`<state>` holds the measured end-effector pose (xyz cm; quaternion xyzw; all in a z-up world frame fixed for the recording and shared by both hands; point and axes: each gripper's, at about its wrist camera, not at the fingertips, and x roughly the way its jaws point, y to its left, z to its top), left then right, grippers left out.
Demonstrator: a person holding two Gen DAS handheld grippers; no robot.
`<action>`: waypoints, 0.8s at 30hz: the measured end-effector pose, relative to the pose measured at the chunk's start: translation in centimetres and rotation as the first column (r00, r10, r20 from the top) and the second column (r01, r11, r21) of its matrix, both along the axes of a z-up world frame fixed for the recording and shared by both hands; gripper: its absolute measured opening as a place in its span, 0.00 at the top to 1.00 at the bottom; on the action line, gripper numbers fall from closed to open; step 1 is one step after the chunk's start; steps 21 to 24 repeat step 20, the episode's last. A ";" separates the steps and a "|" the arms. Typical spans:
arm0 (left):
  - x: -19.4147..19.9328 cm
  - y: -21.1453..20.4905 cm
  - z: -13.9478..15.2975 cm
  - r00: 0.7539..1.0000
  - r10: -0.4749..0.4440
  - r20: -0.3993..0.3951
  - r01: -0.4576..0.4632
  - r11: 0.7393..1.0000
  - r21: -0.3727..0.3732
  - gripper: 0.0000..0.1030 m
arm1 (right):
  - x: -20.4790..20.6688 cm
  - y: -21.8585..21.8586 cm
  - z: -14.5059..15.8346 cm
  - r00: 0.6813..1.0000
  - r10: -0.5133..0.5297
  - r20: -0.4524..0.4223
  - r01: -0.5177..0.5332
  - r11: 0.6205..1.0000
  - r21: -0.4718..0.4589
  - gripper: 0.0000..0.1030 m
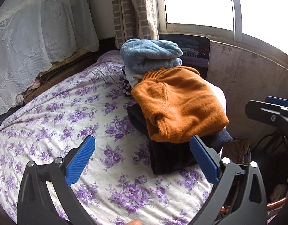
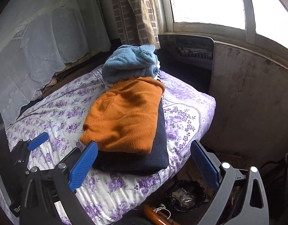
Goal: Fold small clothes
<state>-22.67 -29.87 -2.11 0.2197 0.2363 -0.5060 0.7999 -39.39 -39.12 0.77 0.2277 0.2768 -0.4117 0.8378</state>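
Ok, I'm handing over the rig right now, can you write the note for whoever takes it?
Left gripper: open, empty, held over the bed just short of the pile.
Right gripper: open, empty, at the bed's near corner.
Clothes: orange sweater lies folded on a dark garment; behind it, a blue fleece tops a second stack with white and striped pieces under it.
Done: everything in sight looks folded and stacked.
Left: no unfolded piece shows on the bed; check off-frame for more.
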 end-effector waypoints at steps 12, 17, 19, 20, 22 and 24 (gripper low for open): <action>-0.2 0.9 0.8 1.000 -0.026 0.001 0.026 0.998 -0.052 0.05 | 0.2 0.1 -0.1 1.000 0.006 -0.018 -0.006 1.000 -0.002 0.04; 0.0 0.8 0.9 0.998 -0.034 -0.048 0.032 0.999 -0.038 0.05 | 0.4 0.1 -0.2 1.000 0.013 -0.022 -0.013 1.000 -0.001 0.04; 0.0 0.7 0.9 0.999 -0.029 -0.047 0.027 0.999 -0.037 0.05 | 0.4 0.2 -0.2 1.000 0.013 -0.020 -0.013 1.000 -0.001 0.04; 0.1 0.8 0.9 0.999 -0.026 -0.048 0.024 0.999 -0.038 0.05 | 0.4 0.2 -0.2 1.000 0.014 -0.020 -0.014 1.000 -0.001 0.04; 0.1 0.8 0.9 0.999 -0.026 -0.048 0.024 0.999 -0.038 0.05 | 0.4 0.2 -0.2 1.000 0.014 -0.020 -0.014 1.000 -0.001 0.04; 0.1 0.8 0.9 0.999 -0.026 -0.048 0.024 0.999 -0.038 0.05 | 0.4 0.2 -0.2 1.000 0.014 -0.020 -0.014 1.000 -0.001 0.04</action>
